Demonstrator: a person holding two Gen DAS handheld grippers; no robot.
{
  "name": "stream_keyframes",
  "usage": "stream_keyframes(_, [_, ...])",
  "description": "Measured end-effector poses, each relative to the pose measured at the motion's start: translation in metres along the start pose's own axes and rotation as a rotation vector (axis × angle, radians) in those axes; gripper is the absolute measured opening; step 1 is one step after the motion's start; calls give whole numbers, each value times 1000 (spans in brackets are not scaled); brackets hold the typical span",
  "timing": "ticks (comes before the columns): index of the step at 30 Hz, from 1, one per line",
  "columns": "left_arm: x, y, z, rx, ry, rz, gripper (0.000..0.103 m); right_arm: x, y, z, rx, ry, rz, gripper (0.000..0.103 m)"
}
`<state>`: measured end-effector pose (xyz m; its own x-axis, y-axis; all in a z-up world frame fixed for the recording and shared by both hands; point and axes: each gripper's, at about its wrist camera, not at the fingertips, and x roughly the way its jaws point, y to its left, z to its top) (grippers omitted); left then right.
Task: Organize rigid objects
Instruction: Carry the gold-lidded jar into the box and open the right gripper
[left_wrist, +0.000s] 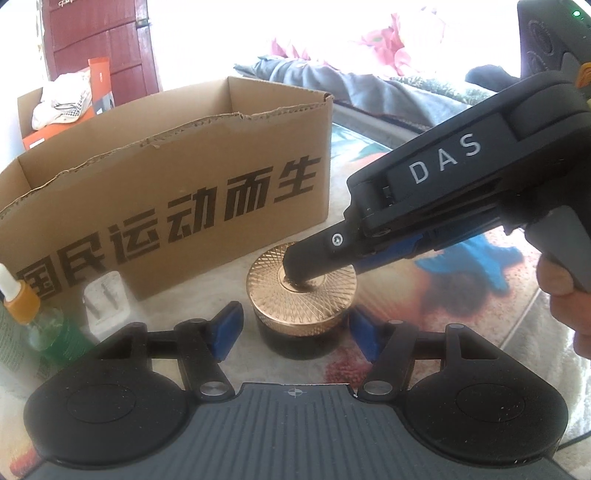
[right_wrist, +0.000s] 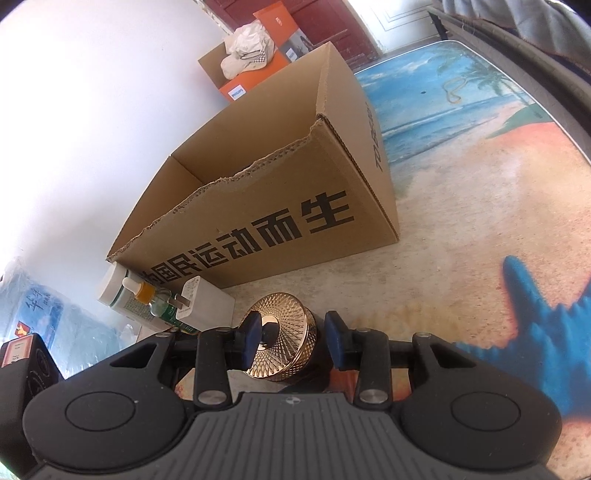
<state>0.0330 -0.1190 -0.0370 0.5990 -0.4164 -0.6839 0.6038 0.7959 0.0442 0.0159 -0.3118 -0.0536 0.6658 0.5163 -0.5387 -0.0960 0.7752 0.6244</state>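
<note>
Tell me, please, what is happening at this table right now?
A person is working with two handheld grippers on a dark jar with a gold lid, which stands on the beach-print table in front of an open cardboard box. The left gripper straddles the jar, its blue pads not touching it. The right gripper comes in from above, one finger resting on the lid. A white charger and small bottle wait nearby. Nothing is lifted yet.

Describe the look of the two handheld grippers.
Both are matte black plastic with ribbed grey tops, round side housings, silver pivot pins and blue pads on the fingers. The left gripper shows these; the right gripper also carries white DAS lettering and a pistol-style handle.
</note>
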Motion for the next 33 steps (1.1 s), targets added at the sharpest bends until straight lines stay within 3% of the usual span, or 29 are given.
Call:
stream_keyframes(6, [1, -1, -1, -8, -5, -9, 57, 2, -2, 1, 16, 8, 15, 42])
stream_keyframes(16, [-5, -7, -3, -22, -4, -3, 55, -2, 5, -5, 0, 0, 6, 44])
stream_keyframes(20, [-21, -7, 4, -37, -38, 5, 55, -16, 19, -3, -35, -26, 9, 44])
stream_keyframes(28, [-77, 8, 46, -44, -176, 75, 55, -52, 74, 29, -186, -133, 69, 44])
stream_keyframes(33, [-89, 33, 83, -50, -201, 117, 55, -52, 103, 71, -272, -152, 97, 44])
